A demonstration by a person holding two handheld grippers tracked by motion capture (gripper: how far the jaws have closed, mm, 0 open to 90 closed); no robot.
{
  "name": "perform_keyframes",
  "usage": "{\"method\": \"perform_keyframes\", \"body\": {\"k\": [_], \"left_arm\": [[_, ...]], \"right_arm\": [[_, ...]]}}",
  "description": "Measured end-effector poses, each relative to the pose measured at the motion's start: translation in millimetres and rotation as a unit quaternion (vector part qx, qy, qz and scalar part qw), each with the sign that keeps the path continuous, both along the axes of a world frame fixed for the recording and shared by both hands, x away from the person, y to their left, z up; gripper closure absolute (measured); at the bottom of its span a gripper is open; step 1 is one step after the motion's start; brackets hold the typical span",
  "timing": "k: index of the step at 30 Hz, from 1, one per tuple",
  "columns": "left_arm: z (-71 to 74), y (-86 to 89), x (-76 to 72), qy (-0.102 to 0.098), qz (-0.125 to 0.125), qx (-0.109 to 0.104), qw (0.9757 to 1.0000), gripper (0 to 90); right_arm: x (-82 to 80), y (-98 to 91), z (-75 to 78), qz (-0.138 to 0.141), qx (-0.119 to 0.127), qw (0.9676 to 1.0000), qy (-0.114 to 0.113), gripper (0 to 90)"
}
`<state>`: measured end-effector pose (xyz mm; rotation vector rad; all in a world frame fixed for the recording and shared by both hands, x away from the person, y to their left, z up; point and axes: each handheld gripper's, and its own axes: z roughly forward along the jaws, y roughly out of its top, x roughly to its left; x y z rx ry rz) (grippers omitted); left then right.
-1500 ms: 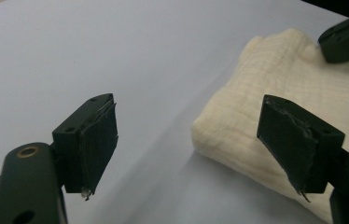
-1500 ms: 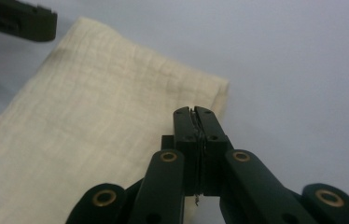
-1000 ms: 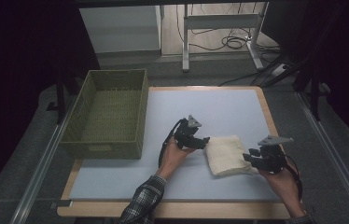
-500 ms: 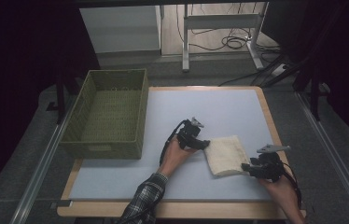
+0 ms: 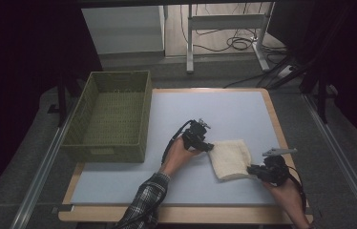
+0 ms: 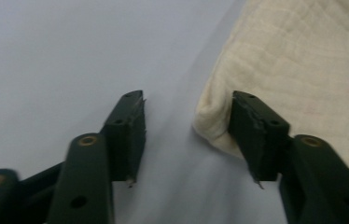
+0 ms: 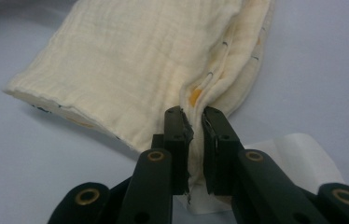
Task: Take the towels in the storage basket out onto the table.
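A folded cream cloth (image 5: pixel 231 157) lies on the pale blue table (image 5: pixel 215 109), right of centre. My left gripper (image 5: pixel 208 147) sits at the cloth's left corner. Its jaws have just been closing but still stand apart: in the left gripper view (image 6: pixel 186 112) the cloth's corner (image 6: pixel 303 60) touches only the right-hand jaw, and the other jaw rests on bare table. My right gripper (image 5: pixel 252 170) is at the cloth's near right corner. Its jaws have just closed and pinch the cloth's folded edge (image 7: pixel 140 60) in the right gripper view (image 7: pixel 197 119).
A green woven basket (image 5: pixel 105 152) stands on the table's left side, with nothing in it that I can see. A white strip (image 7: pixel 298 149) lies on the table beside the right gripper's jaws. Metal rails run along both sides of the table, and a stand and cables sit behind it.
The right gripper has shifted slightly toward the table's front edge, at the cloth's near right corner. The left hand and the cloth have stayed in place.
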<state>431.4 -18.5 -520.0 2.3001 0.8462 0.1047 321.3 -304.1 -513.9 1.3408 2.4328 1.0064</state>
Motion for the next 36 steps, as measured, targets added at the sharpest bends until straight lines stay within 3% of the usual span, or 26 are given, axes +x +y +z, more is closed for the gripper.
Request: {"method": "perform_keyframes", "body": {"k": [3, 6, 9, 14, 21, 36], "left_arm": [[1.4, -3.1, -1.1, 0.007, -0.011, 0.004, 0.9999, 59.1], [1.5, -5.3, -1.9, 0.028, -0.025, -0.007, 0.9993, 79.9], [3.1, -4.9, -3.4, 0.021, -0.028, -0.004, 0.9994, 85.6], [12.0, 0.8, -4.0, 0.009, -0.029, 0.0, 0.9995, 86.4], [35.7, 18.4, -6.9, -0.009, -0.021, 0.011, 0.9997, 85.8], [78.5, 69.3, -13.8, -0.037, 0.019, 0.035, 0.9985, 85.2]], "right_arm": [[-0.8, 0.0, 0.0, 0.001, -0.002, 1.0, -0.004, 81.0], [-0.7, 0.1, 0.4, 0.003, -0.003, 1.0, -0.004, 81.4], [-1.7, 0.7, 0.9, 0.001, 0.0, 1.0, -0.005, 82.1], [-2.9, -0.7, 6.1, 0.007, 0.016, 0.9998, -0.007, 82.2], [-2.1, 7.0, 20.8, 0.026, 0.043, 0.9986, -0.014, 82.2], [10.4, 55.1, 51.2, 0.076, 0.07, 0.9939, -0.038, 82.1]]}}
